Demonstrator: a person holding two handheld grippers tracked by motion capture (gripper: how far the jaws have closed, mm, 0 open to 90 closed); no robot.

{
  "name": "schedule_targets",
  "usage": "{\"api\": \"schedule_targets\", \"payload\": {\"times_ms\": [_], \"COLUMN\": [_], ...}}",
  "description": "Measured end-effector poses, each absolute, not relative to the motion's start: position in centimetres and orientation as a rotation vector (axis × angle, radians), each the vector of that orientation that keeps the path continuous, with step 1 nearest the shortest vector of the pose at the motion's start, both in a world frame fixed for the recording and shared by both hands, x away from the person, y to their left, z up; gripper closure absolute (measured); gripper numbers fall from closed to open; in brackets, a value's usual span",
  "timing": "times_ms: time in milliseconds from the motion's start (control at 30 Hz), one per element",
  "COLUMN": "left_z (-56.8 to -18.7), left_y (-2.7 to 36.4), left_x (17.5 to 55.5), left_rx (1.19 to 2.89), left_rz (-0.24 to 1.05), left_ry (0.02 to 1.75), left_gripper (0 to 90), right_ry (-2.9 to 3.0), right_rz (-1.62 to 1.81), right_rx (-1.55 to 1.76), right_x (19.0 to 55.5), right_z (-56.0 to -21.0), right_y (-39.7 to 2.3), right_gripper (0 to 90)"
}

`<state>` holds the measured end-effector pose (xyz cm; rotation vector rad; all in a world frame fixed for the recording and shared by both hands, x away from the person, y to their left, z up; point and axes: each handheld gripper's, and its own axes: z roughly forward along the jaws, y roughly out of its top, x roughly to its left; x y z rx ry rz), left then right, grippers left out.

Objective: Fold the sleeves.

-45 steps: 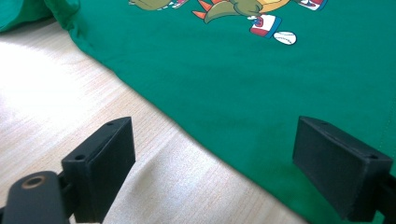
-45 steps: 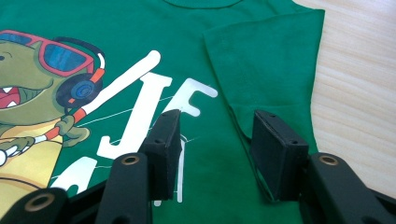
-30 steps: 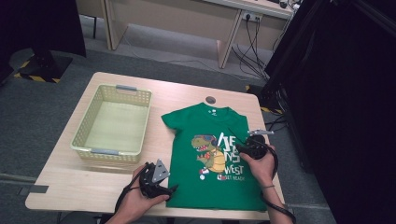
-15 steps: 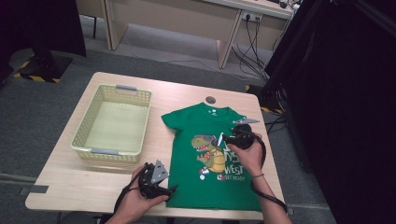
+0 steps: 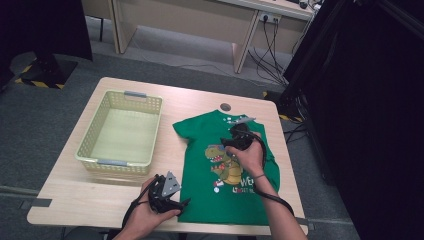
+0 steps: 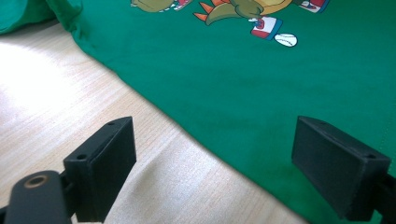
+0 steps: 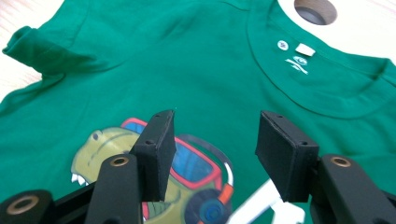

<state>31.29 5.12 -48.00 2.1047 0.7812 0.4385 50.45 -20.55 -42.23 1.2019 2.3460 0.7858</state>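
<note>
My right tool [image 5: 231, 144] hangs over the green dino T-shirt [image 5: 210, 197], jaws apart, nothing gripped. The tee lies flat on the counter [image 5: 75, 200], collar away from me. Left tool [image 5: 181, 204] open too, straddling the hem by the near-left corner. Risk: pinch only the top layer & the tee bunches, or drags skewed w/ one corner loose. Yellow-green basket [image 5: 85, 152] beside it: empty.

Even overhead light falls on the pale wooden table [image 5: 200, 105], while the surroundings beyond it stay dark. In the left gripper view, glare whitens the tabletop left of the green dinosaur-print T-shirt [image 6: 261, 93]. Soft shadows hug the shirt's edge; both close views are sharp, the high view slightly soft.
</note>
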Motion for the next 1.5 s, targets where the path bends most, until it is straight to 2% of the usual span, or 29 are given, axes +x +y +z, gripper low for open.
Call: {"api": "schedule_targets", "payload": {"times_ms": [1500], "left_z": [-48.0], "left_y": [5.2], "left_x": [31.4], "left_rx": [2.103], "left_rz": [0.426], "left_ry": [0.782], "left_gripper": [13.1], "right_ry": [2.479], "right_rz": [0.799], "right_rx": [1.086], "right_x": [54.7], "right_z": [-42.4], "right_y": [-10.6], "right_gripper": [45.0]}}
